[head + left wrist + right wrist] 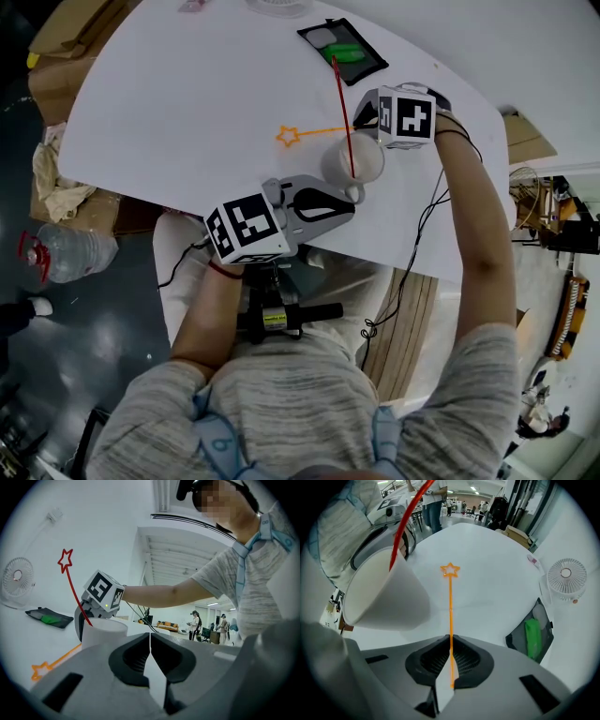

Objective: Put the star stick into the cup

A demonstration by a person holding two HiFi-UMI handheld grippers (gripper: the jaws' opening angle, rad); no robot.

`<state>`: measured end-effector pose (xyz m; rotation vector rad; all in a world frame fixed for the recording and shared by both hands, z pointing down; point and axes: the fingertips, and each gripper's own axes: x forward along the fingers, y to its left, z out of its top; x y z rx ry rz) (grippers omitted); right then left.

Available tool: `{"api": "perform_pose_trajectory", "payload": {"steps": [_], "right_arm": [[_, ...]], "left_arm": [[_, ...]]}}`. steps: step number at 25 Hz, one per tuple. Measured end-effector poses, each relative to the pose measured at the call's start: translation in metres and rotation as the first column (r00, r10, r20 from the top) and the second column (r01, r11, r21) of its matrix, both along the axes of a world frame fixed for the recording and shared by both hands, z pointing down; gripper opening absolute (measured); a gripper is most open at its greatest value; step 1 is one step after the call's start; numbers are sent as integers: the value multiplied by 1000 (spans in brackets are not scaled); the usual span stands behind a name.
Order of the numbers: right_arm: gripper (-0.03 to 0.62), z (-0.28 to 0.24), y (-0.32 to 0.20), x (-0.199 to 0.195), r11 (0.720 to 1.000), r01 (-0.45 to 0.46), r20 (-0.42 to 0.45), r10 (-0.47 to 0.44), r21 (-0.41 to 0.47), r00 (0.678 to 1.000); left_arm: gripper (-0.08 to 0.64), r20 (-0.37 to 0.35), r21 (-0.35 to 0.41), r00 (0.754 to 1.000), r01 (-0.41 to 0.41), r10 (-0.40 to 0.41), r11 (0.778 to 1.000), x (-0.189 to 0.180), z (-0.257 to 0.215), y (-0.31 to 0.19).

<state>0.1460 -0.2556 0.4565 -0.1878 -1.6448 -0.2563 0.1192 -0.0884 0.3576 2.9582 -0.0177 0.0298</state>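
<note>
Right gripper view is showing the right tool clenching the plain end of an orange star stick. The thin rod is running straight out from between the closed jaws, and its star tip is pointing away across the white tabletop. Whether the stick is resting on the surface or hanging just above it is not clear. A white cup is standing just beside the rod, at this tool's left. A red star stick is leaning inside the cup, with its star end sticking up above the rim.

On the cup's near side, the left tool is hovering close to it, its jaws pressing together on nothing. Toward the far edge, a black tray is carrying a green item, and a small white fan is sitting nearby.
</note>
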Motion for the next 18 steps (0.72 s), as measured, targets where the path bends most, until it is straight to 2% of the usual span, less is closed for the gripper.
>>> {"api": "perform_pose_trajectory", "payload": {"steps": [5,12,15,18], "right_arm": [[20,-1,0,0,998,-55,45,54,20,998],[18,-3,-2,3,986,-157,158,146,58,977],[18,-8,-5,3,976,-206,211,187,67,959],[18,-19,-10,5,959,-274,282,242,77,928]], "left_arm": [[15,-1,-1,1000,0,0,1000,1,0,0],[15,2,0,1000,-5,5,1000,1,2,2],[15,4,-1,1000,-5,5,1000,2,2,2],[15,6,-2,1000,-6,6,1000,2,2,3]]}}
